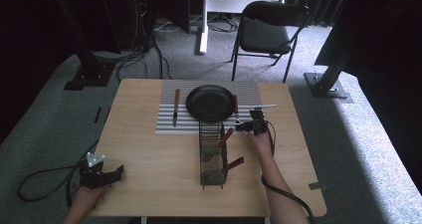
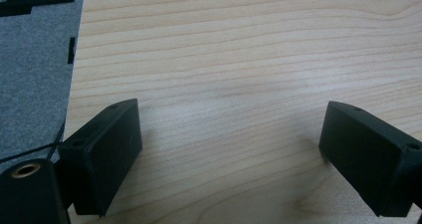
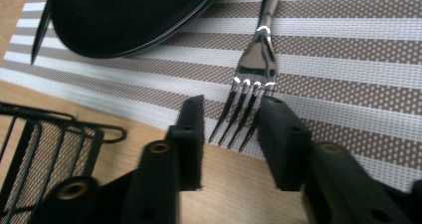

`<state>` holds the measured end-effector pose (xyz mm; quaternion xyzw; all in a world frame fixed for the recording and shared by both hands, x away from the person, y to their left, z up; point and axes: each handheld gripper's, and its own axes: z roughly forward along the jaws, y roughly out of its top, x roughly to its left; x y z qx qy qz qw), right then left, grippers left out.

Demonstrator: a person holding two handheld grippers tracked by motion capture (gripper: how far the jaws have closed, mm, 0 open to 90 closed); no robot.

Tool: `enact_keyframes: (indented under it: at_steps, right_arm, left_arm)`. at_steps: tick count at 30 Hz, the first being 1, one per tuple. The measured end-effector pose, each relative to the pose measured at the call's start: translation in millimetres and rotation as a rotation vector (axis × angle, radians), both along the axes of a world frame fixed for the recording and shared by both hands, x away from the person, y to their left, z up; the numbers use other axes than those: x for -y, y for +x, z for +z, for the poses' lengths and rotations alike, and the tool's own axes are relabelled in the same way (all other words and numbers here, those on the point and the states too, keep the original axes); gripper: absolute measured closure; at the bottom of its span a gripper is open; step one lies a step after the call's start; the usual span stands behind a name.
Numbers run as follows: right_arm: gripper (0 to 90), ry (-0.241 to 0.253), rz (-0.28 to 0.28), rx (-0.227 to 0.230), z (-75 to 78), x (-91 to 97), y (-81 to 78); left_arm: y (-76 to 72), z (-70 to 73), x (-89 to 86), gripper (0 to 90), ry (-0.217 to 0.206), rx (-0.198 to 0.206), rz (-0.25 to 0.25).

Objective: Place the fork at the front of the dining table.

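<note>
Right gripper (image 3: 229, 119) sits at the tine end of the fork (image 3: 254, 79); fork lies on the striped placemat (image 3: 358, 59) just beside the black plate (image 3: 124, 15), long axis running straight away from the jaws, handle far end; right hand clearly nearer. Jaws partly spread, straddling the tines, one each side; can't tell if they touch metal. Wire caddy (image 1: 212, 154) close by on the table (image 1: 149, 149). Left gripper (image 1: 102, 175) well apart at the near-left corner, jaws wide, nothing between them.
</note>
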<state>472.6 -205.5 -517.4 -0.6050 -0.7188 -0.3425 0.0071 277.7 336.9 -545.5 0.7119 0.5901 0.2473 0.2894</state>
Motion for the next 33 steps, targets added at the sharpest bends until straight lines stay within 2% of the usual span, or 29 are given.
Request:
enact_keyframes:
  at_steps: [2,3,5,8,10,12,14,15,23,33]
  right_arm:
    - [48.7,0.000,-0.005,0.024,1.6,1.4,-2.4]
    - [41.5,-0.026,-0.005,0.050,2.8,2.1,-4.2]
    - [28.6,-0.042,-0.028,0.089,3.9,3.4,-7.1]
    - [15.1,-0.058,-0.008,0.130,2.6,5.3,-10.2]
    - [14.0,-0.043,-0.011,0.194,0.8,6.2,-13.5]
    - [14.0,-0.032,0.007,0.221,-0.4,7.2,-16.3]
    - [14.0,-0.064,0.028,0.238,-1.8,5.4,-19.1]
    - [14.0,-0.081,0.037,0.245,-2.4,4.5,-20.5]
    - [14.0,-0.122,0.051,0.291,-3.8,0.8,-31.9]
    - [14.0,-0.166,0.029,0.323,-6.0,7.0,-46.6]
  left_arm:
    - [0.0,0.0,0.0,9.5,0.000,0.000,0.001]
    - [0.0,0.0,0.0,9.5,0.000,0.000,0.000]
    - [0.0,0.0,0.0,9.5,0.000,0.000,0.001]
    - [0.0,0.0,0.1,9.5,0.000,0.000,0.000]
    - [0.0,0.0,0.0,9.5,0.000,0.000,0.000]
    - [0.0,0.0,0.0,9.5,0.000,0.000,0.000]
    - [-0.1,0.0,0.1,9.5,0.000,0.000,0.001]
    - [0.0,0.0,0.0,9.5,0.000,0.000,0.000]
    - [0.0,0.0,0.0,9.5,0.000,0.000,0.000]
    - [0.0,0.0,0.0,9.5,0.000,0.000,0.000]
